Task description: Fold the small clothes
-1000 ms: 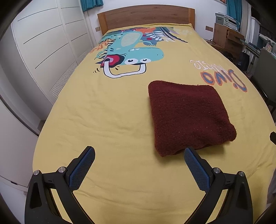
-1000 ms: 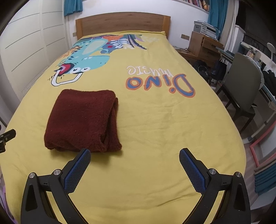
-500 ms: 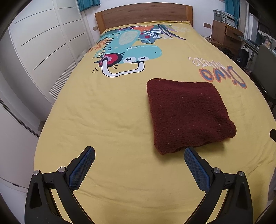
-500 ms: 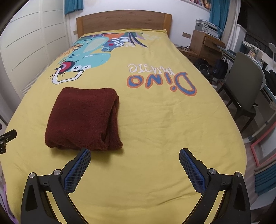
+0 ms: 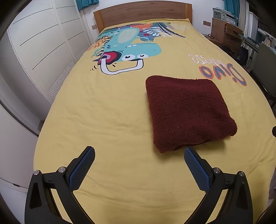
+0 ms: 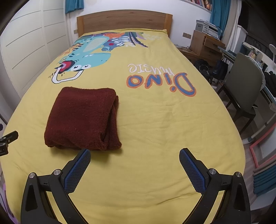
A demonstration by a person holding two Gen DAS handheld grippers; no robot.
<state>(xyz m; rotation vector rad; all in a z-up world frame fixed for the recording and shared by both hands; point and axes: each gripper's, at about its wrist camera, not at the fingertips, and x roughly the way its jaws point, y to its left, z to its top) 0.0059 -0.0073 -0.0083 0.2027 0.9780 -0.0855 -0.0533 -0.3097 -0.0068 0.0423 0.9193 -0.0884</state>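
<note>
A dark red fleecy garment [image 5: 188, 112] lies folded into a thick square on the yellow bedspread [image 5: 107, 120]. In the right wrist view the same garment [image 6: 82, 118] shows its stacked layers along the right edge. My left gripper [image 5: 139, 155] is open above the bed's near edge, its right finger just short of the garment's near corner. My right gripper [image 6: 134, 155] is also open, to the right of the garment, its left finger close to the garment's near edge. Neither holds anything.
A wooden headboard [image 5: 143, 12] closes the far end of the bed. White wardrobe doors [image 5: 43, 43] run along the left. On the right stand a wooden dresser [image 6: 205, 44] and a grey chair [image 6: 245, 82]. The left gripper's tip [image 6: 8, 137] shows at the right wrist view's left edge.
Both cameras have drifted back slightly, so the folded garment sits a little farther from the fingers. The garment has not moved, and both grippers remain open.
</note>
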